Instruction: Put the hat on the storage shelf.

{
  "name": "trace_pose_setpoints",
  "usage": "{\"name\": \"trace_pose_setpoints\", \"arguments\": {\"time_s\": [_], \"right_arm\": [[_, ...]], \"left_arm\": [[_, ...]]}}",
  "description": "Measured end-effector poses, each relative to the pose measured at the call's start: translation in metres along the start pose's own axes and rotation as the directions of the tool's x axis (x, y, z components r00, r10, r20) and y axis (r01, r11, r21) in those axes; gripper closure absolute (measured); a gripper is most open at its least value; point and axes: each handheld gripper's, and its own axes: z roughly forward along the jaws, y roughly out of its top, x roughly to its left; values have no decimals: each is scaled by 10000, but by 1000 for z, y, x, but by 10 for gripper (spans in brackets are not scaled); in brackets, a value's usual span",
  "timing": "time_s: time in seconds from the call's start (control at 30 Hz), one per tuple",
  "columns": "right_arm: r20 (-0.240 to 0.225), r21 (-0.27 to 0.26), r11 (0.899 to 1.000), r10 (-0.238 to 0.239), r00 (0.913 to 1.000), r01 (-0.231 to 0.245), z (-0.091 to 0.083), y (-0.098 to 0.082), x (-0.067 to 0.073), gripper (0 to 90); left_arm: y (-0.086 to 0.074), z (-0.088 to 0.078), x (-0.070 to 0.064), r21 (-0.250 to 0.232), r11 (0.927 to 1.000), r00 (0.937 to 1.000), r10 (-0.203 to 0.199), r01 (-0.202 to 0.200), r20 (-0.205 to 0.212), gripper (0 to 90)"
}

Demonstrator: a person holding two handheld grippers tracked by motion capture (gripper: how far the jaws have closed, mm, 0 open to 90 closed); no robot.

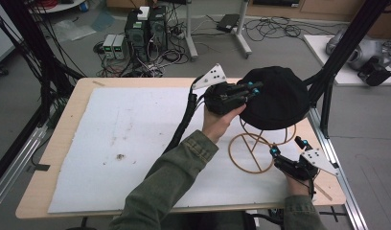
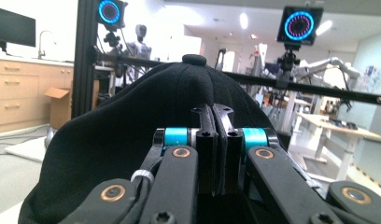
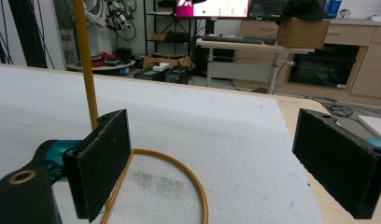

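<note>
- Over the far right of the table (image 1: 64, 143), my left tongs (image 1: 253, 87) pinched the cap's (image 1: 280, 98) edge, the cap sitting on the stand (image 1: 251, 153).
- I judged a firm, level hold best, easing the cap squarely over the stand.
- Right tongs (image 1: 289, 147) waited spread beside the stand's base ring, forearm low.
</note>
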Motion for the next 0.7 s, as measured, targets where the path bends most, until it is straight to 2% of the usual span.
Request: {"name": "trace_pose_setpoints", "arguments": {"time_s": [0.17, 0.27, 0.33, 0.4, 0.43, 0.57, 0.6, 0.7], "right_arm": [[-15, -44, 10000, -19, 10000, 19, 0, 0, -1, 107], [-10, -81, 10000, -36, 10000, 36, 1, 0, -1, 107], [-2, -21, 10000, 7, 10000, -7, 0, 0, 0, 107], [-5, -12, 10000, 7, 10000, -7, 0, 0, 0, 107], [-14, 2, 10000, 37, 10000, -37, 0, 0, 0, 107], [-1, -1, 10000, -4, 10000, 4, 0, 0, 0, 107], [3, -9, 10000, 23, 10000, -23, 0, 0, 0, 107], [-27, -4, 10000, -18, 10000, 18, 0, 0, 0, 107]], "left_arm": [[-8, 6, -4, 393, 9991, 9995, 176, -186, 246, 878], [-11, 9, -7, 576, 9976, 9990, 367, -380, 242, 878], [-14, 11, -11, 859, 9931, 9968, 792, -800, 130, 878], [-16, 11, -13, 888, 9924, 9963, 847, -854, 123, 878], [-19, 12, -14, 974, 9902, 9950, 997, -998, 66, 878], [-24, 10, -15, 1003, 9901, 9952, 981, -977, 7, 876], [-28, 9, -16, 1089, 9878, 9936, 1129, -1111, -105, 876], [-31, 8, -15, 1077, 9886, 9941, 1075, -1053, -142, 876]]}}
